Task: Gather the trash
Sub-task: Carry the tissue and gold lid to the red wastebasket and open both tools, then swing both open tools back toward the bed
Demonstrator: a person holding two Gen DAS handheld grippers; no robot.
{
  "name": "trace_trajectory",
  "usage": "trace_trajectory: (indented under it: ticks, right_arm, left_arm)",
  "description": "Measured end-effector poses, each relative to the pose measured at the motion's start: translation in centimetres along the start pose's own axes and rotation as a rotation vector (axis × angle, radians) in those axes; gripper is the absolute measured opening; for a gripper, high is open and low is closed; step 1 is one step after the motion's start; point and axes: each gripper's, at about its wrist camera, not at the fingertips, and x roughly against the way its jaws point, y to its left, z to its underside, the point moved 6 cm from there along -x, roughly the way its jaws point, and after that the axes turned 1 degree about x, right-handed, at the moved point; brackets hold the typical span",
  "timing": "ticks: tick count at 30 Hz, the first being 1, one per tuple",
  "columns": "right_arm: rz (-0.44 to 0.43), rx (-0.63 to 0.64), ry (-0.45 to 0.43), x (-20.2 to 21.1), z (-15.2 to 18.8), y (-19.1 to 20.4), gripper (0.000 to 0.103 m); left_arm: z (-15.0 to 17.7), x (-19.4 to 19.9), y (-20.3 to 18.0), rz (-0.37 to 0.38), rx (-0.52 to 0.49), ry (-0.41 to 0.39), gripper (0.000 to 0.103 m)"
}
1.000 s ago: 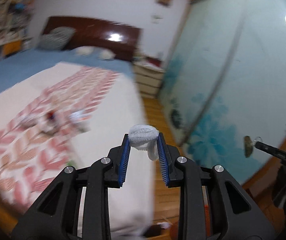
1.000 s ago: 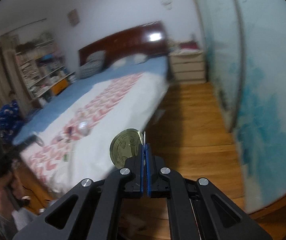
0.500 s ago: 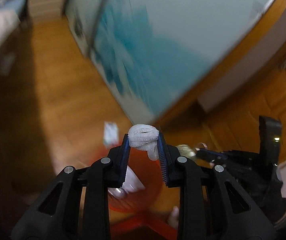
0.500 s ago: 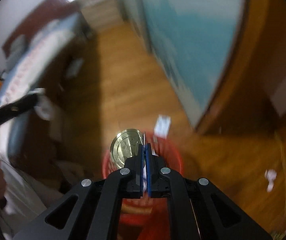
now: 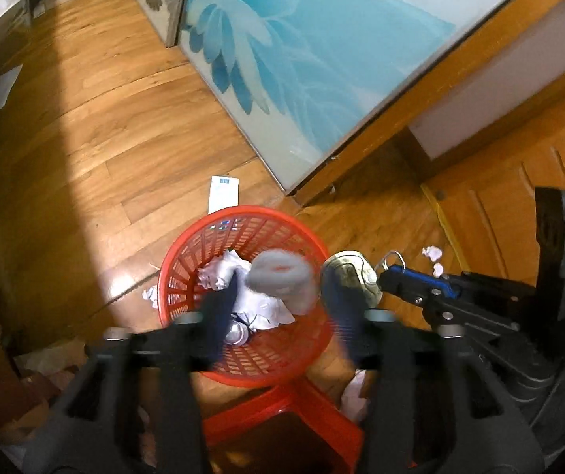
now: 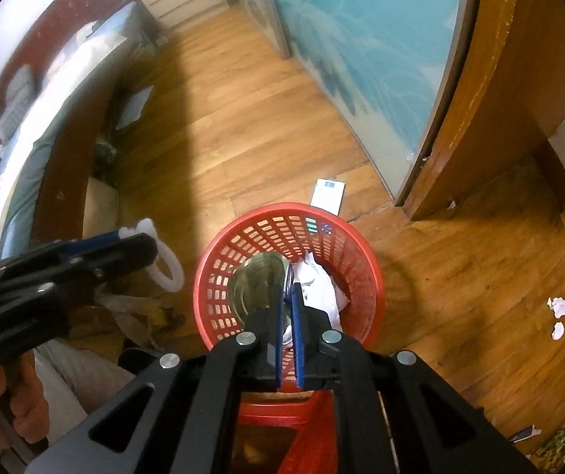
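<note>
A red mesh basket (image 5: 219, 237) (image 6: 338, 237) stands on a red stool and holds crumpled white paper (image 5: 223, 270) (image 6: 322, 284). My left gripper (image 5: 282, 296) has its jaws spread over the basket, and the white tissue roll (image 5: 282, 276) hangs blurred between them, touching neither pad. In the right wrist view the left gripper (image 6: 140, 243) sits left of the basket with the roll (image 6: 168, 272) at its tip. My right gripper (image 6: 288, 308) is slightly parted above the basket, with a round metal can lid (image 6: 258, 288) (image 5: 349, 272) just off its tip.
A white paper slip (image 5: 224, 193) (image 6: 328, 193) lies on the wood floor behind the basket. Small paper scraps (image 6: 558, 312) (image 5: 432, 256) lie to the right. A glass door with a blue flower print (image 5: 302, 59) stands behind. A bed frame (image 6: 73, 126) is at left.
Both grippers swung from the bed down over the red basket. The left jaws have opened wide and released the tissue roll. The right jaws have parted a little at the can lid.
</note>
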Motion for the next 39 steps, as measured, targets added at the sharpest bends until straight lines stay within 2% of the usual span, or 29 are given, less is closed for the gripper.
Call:
trace_trajectory:
  ticks: [1,2,3,4,10,15,20,22,25,27,29,32,36,39]
  right_arm:
    - [0.009,0.001,-0.004,0.0,0.0,0.0,0.014]
    - [0.015,0.002,-0.010,0.0,0.0,0.1,0.040]
    - [0.017,0.002,-0.023,0.2,-0.1,0.1,0.053]
    - [0.026,0.002,-0.044,0.7,-0.2,0.1,0.061]
    - [0.018,0.001,-0.049,1.2,-0.3,0.4,0.060]
    - [0.014,0.029,-0.063,1.9,-1.0,1.5,0.060]
    - [-0.002,0.090,-0.090,2.5,-2.5,4.6,0.060]
    - [-0.006,0.135,-0.098,2.7,-3.1,6.7,0.060]
    - [-0.034,0.222,-0.128,3.6,-4.1,11.6,0.060]
    - [-0.054,0.282,-0.155,4.3,-4.7,15.3,0.060]
    - [-0.085,0.336,-0.178,5.0,-5.0,19.2,0.060]
    - [-0.159,0.412,-0.216,6.1,-5.2,26.1,0.060]
    - [-0.262,0.519,-0.240,6.6,-4.5,35.7,0.060]
    - [-0.331,0.599,-0.255,6.6,-3.5,43.5,0.060]
  left_arm:
    - [0.0,0.2,-0.1,0.002,0.010,-0.012,0.075]
    - [0.0,0.4,-0.3,0.012,0.010,-0.020,0.075]
    - [0.0,0.4,-0.5,0.012,0.004,-0.020,0.075]
    - [0.0,0.4,-0.5,0.008,0.000,-0.022,0.075]
    - [0.1,1.1,-0.1,0.005,0.013,-0.032,0.075]
    - [-0.5,4.1,1.5,0.001,0.044,-0.119,0.075]
    - [-1.5,11.3,4.9,-0.044,0.081,-0.298,0.075]
    - [-1.6,16.0,7.2,-0.063,0.099,-0.402,0.075]
    - [-0.4,22.7,11.0,-0.128,0.119,-0.535,0.075]
    - [1.5,27.9,14.4,-0.187,0.141,-0.633,0.077]
    - [3.3,31.4,17.1,-0.234,0.166,-0.696,0.079]
    - [9.3,36.8,23.2,-0.348,0.243,-0.800,0.079]
    - [16.2,40.0,30.7,-0.402,0.422,-0.840,0.079]
    - [18.7,42.1,34.3,-0.432,0.485,-0.856,0.079]
